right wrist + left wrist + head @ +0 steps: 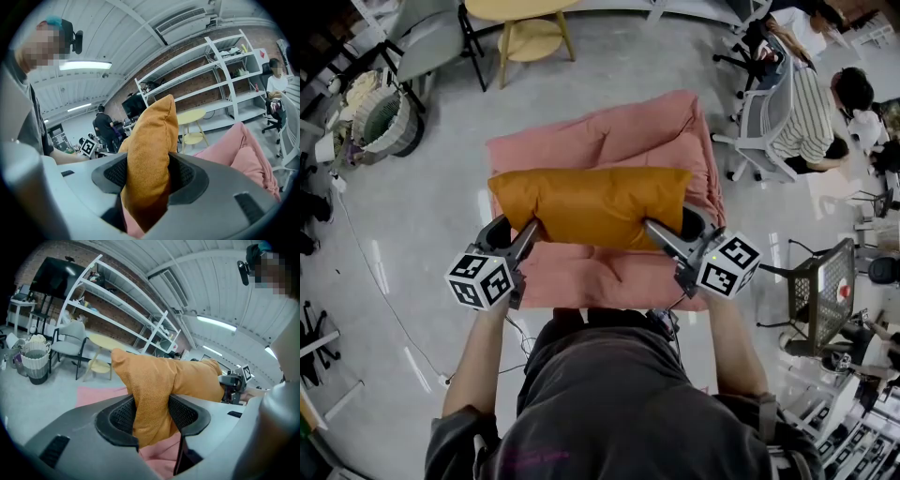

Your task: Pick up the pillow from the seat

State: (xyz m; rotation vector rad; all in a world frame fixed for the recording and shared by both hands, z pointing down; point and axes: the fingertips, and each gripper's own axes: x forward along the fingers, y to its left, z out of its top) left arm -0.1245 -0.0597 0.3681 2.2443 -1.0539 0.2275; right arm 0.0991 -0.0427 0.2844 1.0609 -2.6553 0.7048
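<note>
An orange pillow (pixel 591 203) is held lengthwise above a pink padded seat (pixel 609 141). My left gripper (pixel 528 228) is shut on the pillow's left end, and in the left gripper view the orange fabric (pixel 152 399) is pinched between the two black pads. My right gripper (pixel 658 231) is shut on the right end; the right gripper view shows the pillow (pixel 147 173) squeezed between its pads. The pillow's lower edge hides where it meets the seat, so I cannot tell whether they touch.
A yellow round table (pixel 530 28) and a grey chair (pixel 427 37) stand behind the seat. A woven basket (pixel 382 117) is at far left. People sit on office chairs (pixel 769 117) at the right, next to a black mesh crate (pixel 825 286). White shelving (pixel 117 315) lines the brick wall.
</note>
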